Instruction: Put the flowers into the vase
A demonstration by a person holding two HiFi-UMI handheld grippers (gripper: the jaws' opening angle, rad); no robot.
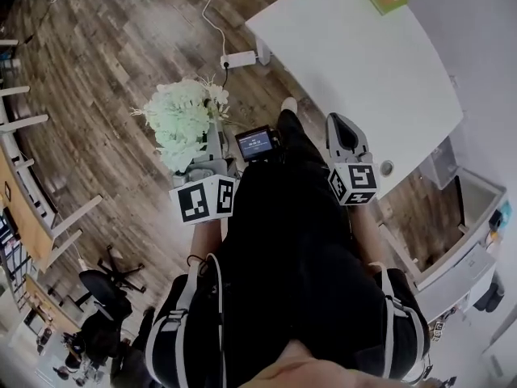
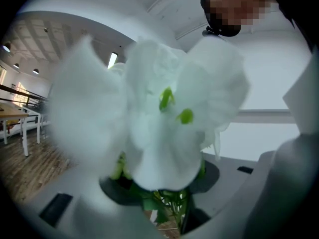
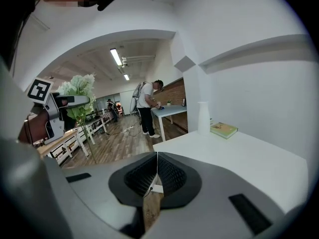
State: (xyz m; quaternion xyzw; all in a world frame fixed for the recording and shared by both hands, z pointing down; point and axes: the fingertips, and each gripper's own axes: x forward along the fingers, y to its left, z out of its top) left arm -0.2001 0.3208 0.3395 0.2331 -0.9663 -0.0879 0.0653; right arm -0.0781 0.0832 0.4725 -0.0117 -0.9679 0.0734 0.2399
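While the left hand-held gripper is clamped on the green stems of the flowers, the white blooms stand above its jaws and fill nearly all of the left gripper view (blurred, so single petals are hard to tell apart). From the head view, the bunch is held out over the wooden floor, well apart from the white tabletop. The right hand-held gripper has its jaws pressed together with nothing between them, and it points toward the tabletop. On the tabletop's far side stands the vase, white, tall and upright, with a book lying just beside it. A white power strip lies on the floor near the tabletop's edge. In the background of the right gripper view, a person stands at another table.
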